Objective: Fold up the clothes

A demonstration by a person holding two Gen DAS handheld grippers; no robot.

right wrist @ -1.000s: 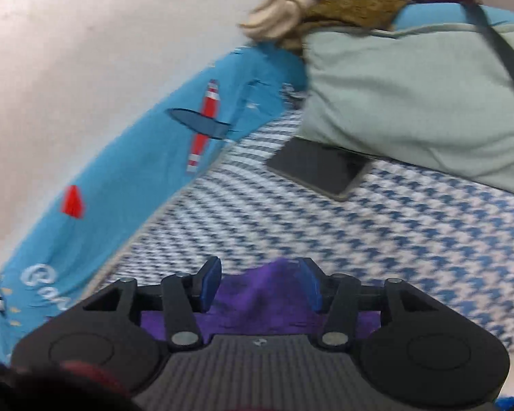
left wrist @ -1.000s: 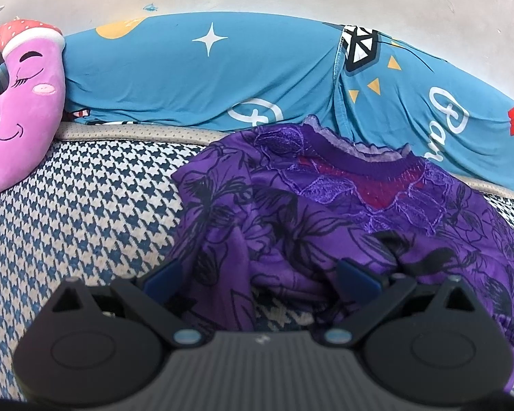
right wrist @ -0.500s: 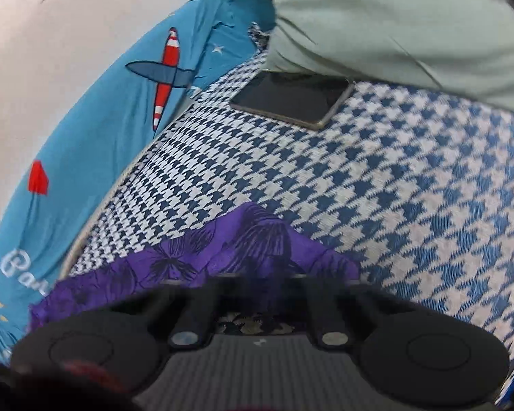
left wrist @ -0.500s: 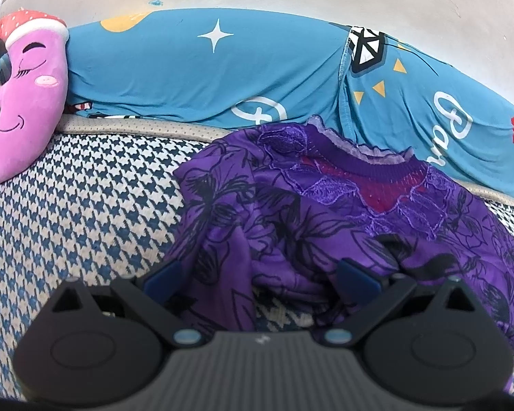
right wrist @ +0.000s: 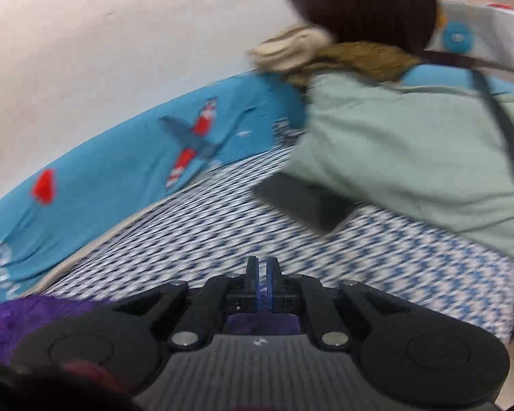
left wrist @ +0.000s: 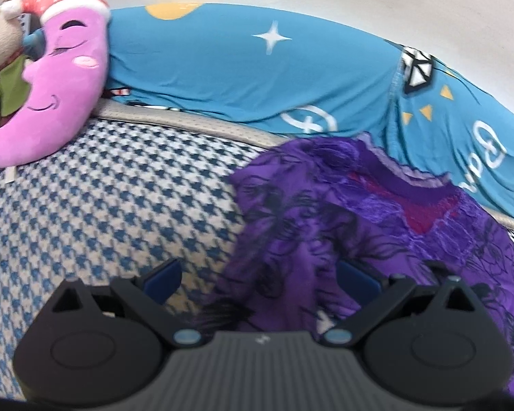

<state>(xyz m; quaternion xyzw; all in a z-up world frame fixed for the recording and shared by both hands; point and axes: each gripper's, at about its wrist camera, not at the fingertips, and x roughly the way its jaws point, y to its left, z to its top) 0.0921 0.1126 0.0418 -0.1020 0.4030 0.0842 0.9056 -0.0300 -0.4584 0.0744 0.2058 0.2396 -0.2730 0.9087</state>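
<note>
— What does my left camera show?

— I see my left hand-held gripper (left wrist: 260, 275) with its blue pads spread wide, holding nothing. A loose fold of the purple garment (left wrist: 377, 212) bulges up between the pads, nearer the right one, but they do not pinch it. The garment is a purple top with dark flower outlines, a lace-trimmed neckline and a magenta panel. It lies crumpled on the right part of a bed cover (left wrist: 113, 198) woven in blue and white houndstooth.

— Anything behind it?

— A long blue bolster (left wrist: 243, 78) runs along the pale wall. It is printed with a white star, a yellow shape, a black and white diamond and small yellow triangles. There is looping white writing on it; I can make out only what looks like "Ba" at the right end, and a circled letter near the middle that I cannot read. On the left leans a pink crescent-moon plush (left wrist: 54, 92) with a sleeping face and a red spotted cap, and a beige stuffed animal (left wrist: 0, 37) sits beside it.

— And my right camera?

— The view is blurred. My right hand-held gripper (right wrist: 263, 286) has its pads almost together with a thin gap, and purple cloth shows just below them; I cannot tell whether they grip it. Ahead lies a dark flat phone (right wrist: 305, 205) beside a pale green cushion (right wrist: 411, 157). The bolster here shows a red and blue aeroplane and a red shape.
</note>
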